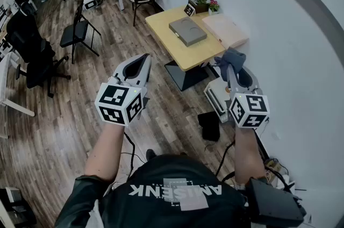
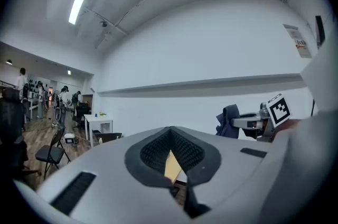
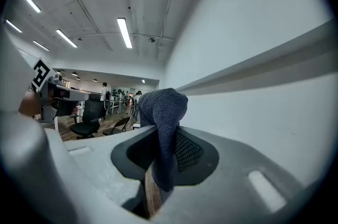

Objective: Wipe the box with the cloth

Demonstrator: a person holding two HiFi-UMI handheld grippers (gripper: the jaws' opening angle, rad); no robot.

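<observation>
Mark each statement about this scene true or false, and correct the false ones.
1. The right gripper is shut on a dark blue cloth. True.
2. The cloth is pressed against the grey box. False: the cloth is held in the air, well short of the wooden table where the box lies.
3. The left gripper holds nothing. True: its jaws are shut and empty.
4. The grey box lies on the floor. False: it lies flat on the wooden table.
5. A potted plant stands on the table beyond the box. True.
</observation>
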